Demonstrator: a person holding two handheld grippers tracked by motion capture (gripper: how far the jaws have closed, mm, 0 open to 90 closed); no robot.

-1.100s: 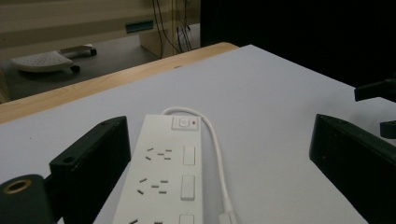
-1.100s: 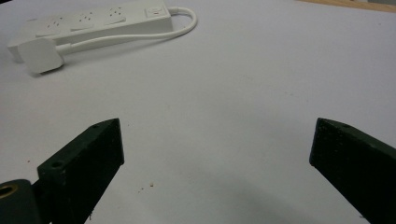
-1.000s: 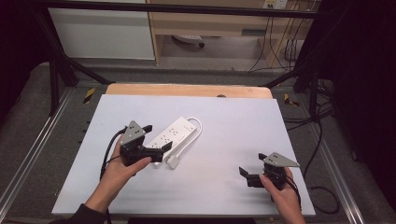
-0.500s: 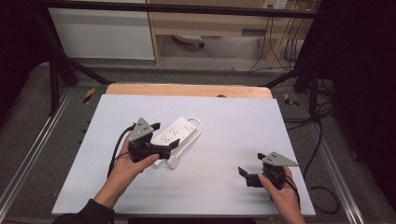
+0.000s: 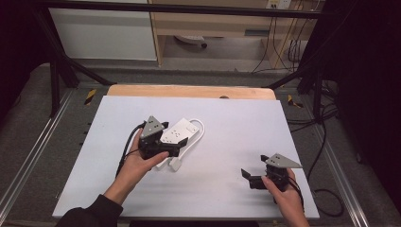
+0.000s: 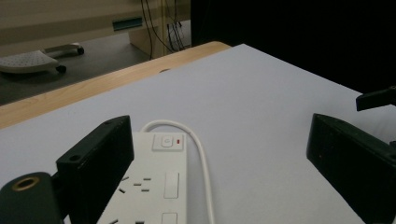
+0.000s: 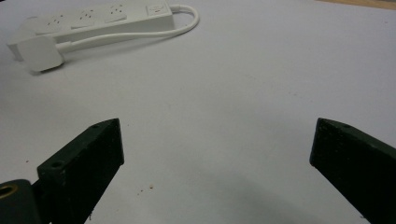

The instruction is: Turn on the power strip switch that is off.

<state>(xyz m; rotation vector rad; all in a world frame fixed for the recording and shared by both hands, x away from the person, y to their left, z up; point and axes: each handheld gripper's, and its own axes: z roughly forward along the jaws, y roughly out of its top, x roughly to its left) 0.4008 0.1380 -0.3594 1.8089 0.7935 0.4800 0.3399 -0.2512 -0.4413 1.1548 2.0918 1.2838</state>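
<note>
Closing on the strip (image 5: 179, 135) over the last second, the left gripper (image 5: 165, 144) had travelled up and rightward across the table (image 5: 236, 123) from a spot just short of it. Its jaws stood wide open and held nothing; in the left gripper view one jaw hung over the strip's (image 6: 154, 186) socket face while the other stood well off to the side, over bare table. The strip lay flat near the table's middle, its cord (image 5: 201, 127) looped round the switch end and its plug (image 5: 174, 163) beside the near end. The right gripper (image 5: 250, 178) had stayed near the front right corner, jaws wide open and empty, well apart from the strip (image 7: 93, 21). I judged that a grasp of the strip was about to follow
</note>
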